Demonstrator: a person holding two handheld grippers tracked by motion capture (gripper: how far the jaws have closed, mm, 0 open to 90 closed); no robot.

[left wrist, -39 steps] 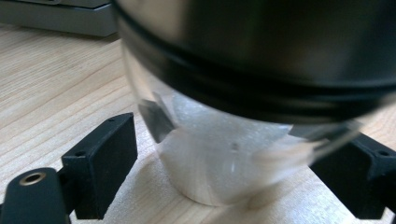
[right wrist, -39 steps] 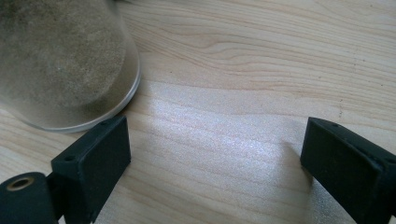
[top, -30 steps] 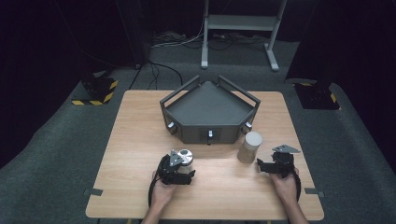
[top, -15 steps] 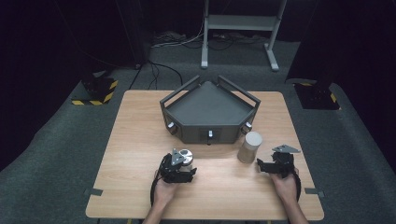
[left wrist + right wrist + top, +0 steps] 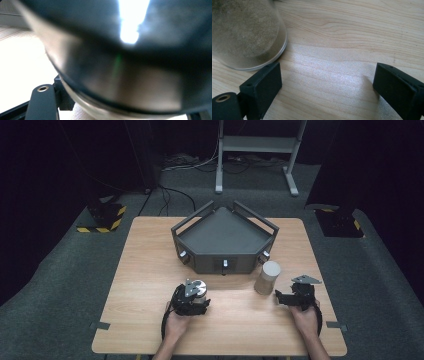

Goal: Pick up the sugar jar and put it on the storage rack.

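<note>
My left gripper (image 5: 192,299) has just been closing its jaws, and they now clench a small round metal container (image 5: 196,288) near the front of the wooden surface (image 5: 145,270); in the left gripper view its blurred metal wall (image 5: 120,82) sits right against the lens. My right gripper (image 5: 286,298) rests on the surface with its jaws released and nothing between them, just beside a tall frosted cylinder (image 5: 267,277), whose base (image 5: 244,37) nearly touches one jaw. Behind both stands a dark grey angular tray (image 5: 223,237), blocking the way across the surface.
</note>
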